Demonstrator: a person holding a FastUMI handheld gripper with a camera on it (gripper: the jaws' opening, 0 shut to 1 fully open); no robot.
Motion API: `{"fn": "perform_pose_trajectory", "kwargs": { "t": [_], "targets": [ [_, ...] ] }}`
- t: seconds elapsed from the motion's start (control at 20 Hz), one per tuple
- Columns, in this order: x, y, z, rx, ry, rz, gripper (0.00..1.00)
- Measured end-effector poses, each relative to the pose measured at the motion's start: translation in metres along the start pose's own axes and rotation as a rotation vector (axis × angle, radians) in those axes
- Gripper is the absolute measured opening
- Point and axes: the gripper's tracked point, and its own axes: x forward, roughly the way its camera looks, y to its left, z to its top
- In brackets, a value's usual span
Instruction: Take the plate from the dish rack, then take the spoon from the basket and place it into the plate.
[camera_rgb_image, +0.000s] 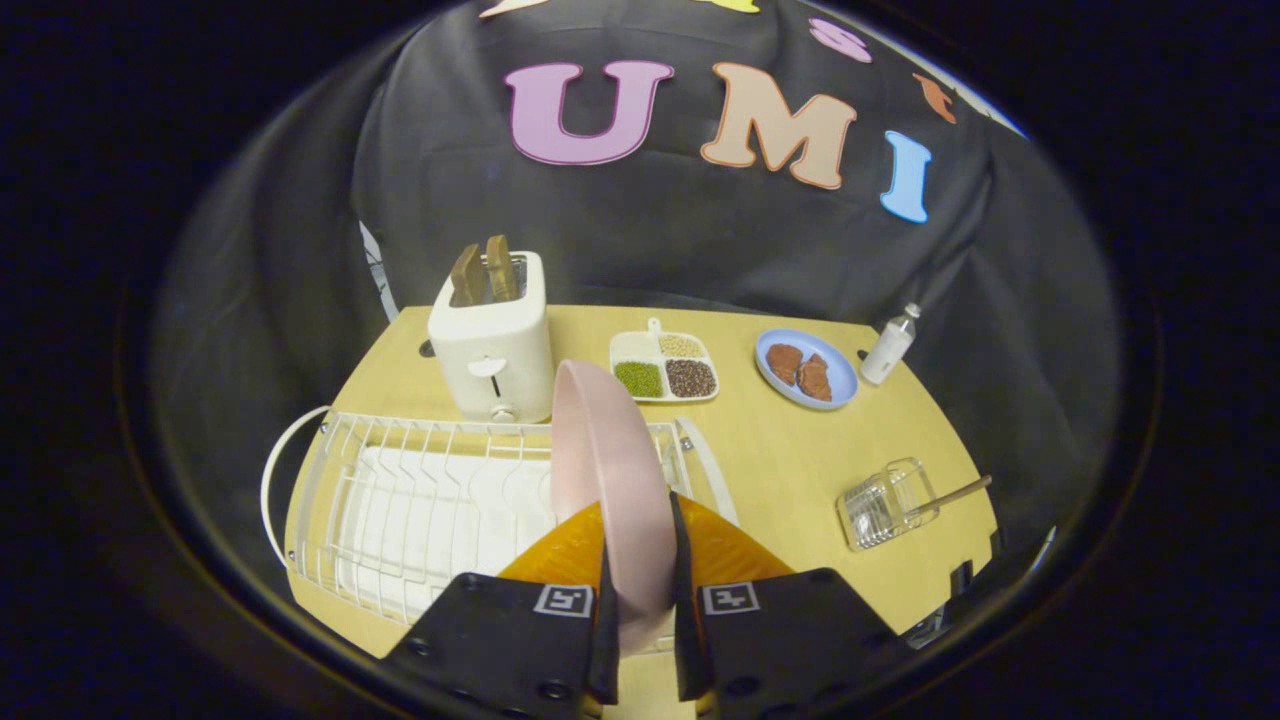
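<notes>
Gripper view: hand-held gripper (640, 590) clamped narrow on pink plate (610, 470), both fingers pressing its rim; plate stands on edge over right end of white wire dish rack (400, 500) on wooden table (790, 450). Spoon (950, 495) sticks out of clear basket (885, 503), well right of fingers. Beyond rack: white toaster (492, 350) w/ toast, divided tray (664, 367) of grains, blue plate (806, 368) w/ food, small bottle (889, 345).

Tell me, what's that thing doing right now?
Tool shut on pink plate, held upright at the dish rack. Spoon waiting in the basket. Nothing blocking.
</notes>
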Motion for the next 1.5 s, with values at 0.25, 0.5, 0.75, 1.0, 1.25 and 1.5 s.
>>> {"fn": "perform_pose_trajectory", "kwargs": {
  "t": [0.25,0.5,0.75,1.0,1.25,1.5],
  "targets": [
    [-0.032,-0.012,0.033,0.096,-0.098,0.031,0.25],
    [-0.077,-0.057,0.048,0.198,-0.19,-0.004,0.25],
    [-0.108,-0.128,0.031,0.328,-0.246,-0.112,0.25],
    [-0.116,-0.203,-0.012,0.512,-0.246,-0.229,0.24],
    [-0.113,-0.26,-0.063,0.661,-0.231,-0.307,0.24],
    [-0.088,-0.286,-0.124,0.763,-0.151,-0.365,0.24]
  ]
}}
